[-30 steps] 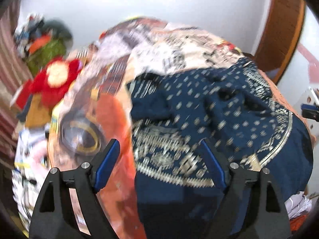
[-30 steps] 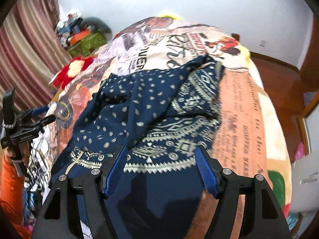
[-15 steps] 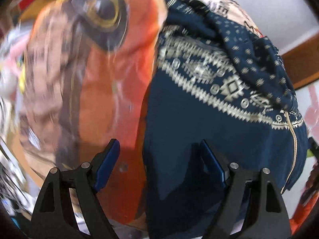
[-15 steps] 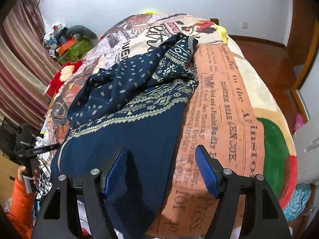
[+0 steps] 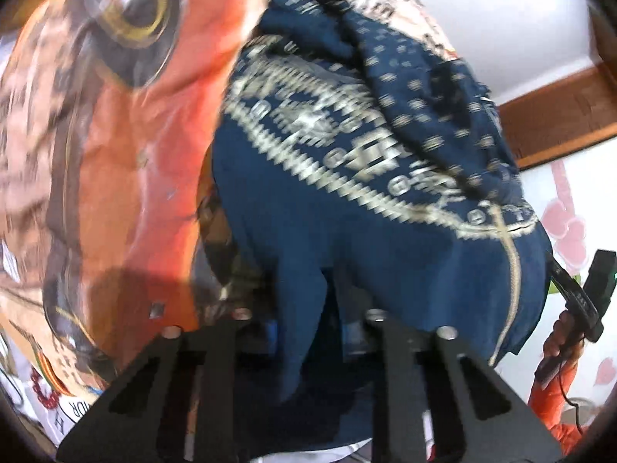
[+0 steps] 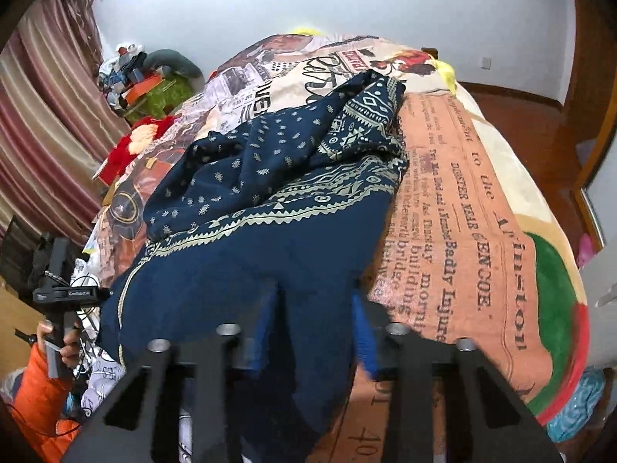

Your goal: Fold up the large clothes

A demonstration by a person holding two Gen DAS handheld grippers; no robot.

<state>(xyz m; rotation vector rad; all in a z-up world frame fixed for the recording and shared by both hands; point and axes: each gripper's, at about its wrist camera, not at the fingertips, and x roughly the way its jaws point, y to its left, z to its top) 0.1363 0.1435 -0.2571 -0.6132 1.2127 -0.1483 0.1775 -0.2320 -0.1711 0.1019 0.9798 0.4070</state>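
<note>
A navy patterned garment (image 6: 270, 231) sprawls across a newsprint-patterned bedspread (image 6: 462, 231) in a white-walled bedroom with striped curtains (image 6: 42, 115). Both the left gripper (image 5: 308, 332) and the right gripper (image 6: 312, 332) are pinched onto its near hem.

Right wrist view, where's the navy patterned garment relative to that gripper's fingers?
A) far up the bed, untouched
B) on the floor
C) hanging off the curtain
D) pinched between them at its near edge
D: the right gripper has closed in on the near edge of the navy garment, fabric bunched between its blue pads.

garment (image 6: 270, 254): thin matt navy cloth, cream print
blanket (image 6: 455, 208): fuzzy printed fleece
floor (image 6: 540, 123): glossy wood
</note>
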